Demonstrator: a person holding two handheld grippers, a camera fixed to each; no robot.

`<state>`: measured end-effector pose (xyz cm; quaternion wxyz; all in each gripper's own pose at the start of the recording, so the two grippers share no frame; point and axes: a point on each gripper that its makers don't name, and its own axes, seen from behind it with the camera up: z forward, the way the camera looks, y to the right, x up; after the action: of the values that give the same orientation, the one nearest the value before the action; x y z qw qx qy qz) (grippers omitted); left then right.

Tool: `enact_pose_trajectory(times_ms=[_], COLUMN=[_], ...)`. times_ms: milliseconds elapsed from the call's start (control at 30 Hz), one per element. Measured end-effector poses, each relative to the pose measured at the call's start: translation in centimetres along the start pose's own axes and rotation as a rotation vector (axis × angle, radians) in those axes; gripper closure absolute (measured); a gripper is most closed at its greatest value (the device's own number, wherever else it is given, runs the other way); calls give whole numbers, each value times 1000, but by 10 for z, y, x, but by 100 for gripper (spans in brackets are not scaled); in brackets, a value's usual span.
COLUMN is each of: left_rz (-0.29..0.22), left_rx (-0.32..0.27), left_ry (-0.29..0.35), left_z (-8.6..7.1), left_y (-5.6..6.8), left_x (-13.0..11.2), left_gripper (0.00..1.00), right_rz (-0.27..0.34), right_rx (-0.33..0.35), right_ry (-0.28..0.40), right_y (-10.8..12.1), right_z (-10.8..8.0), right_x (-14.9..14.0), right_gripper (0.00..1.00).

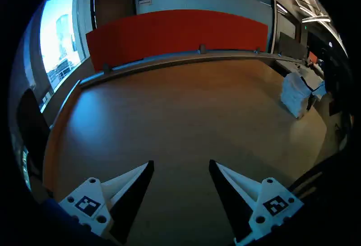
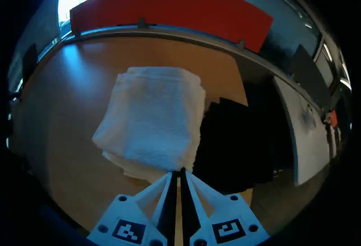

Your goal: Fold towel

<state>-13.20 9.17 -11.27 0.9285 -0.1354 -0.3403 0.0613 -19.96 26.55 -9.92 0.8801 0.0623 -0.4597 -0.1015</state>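
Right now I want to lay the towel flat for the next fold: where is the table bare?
The table is bare from the open left gripper to the red partition and toward the window. The towel, pinched in the right gripper, hangs near the table edge: tight there.

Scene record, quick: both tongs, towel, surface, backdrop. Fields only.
left tongs: open, empty, over bare table
right tongs: shut on towel's near edge
towel: white, already folded into layers
table: wooden
backdrop: red partition along the table's far edge
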Motion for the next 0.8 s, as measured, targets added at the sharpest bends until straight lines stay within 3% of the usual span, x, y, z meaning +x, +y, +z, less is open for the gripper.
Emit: enact_pose_trajectory(times_ms=[333,500,533,800], left_rz=[-4,-12,-13,-20], left_rx=[0,1,1,5], left_ry=[1,4,5,16], left_z=[0,0,0,-1], left_y=[-1,-3,-3,-6], left_x=[-1,-1,-1,0], left_gripper=[10,10,10,10], right_rz=[7,14,17,51], right_rx=[-8,-5,-3,-10], right_ry=[16,24,23,62], right_y=[0,-3,-4,-9], right_z=[-2,-7,-8,-18], right_x=[5,7,7,18], right_gripper=[95,87,84,18])
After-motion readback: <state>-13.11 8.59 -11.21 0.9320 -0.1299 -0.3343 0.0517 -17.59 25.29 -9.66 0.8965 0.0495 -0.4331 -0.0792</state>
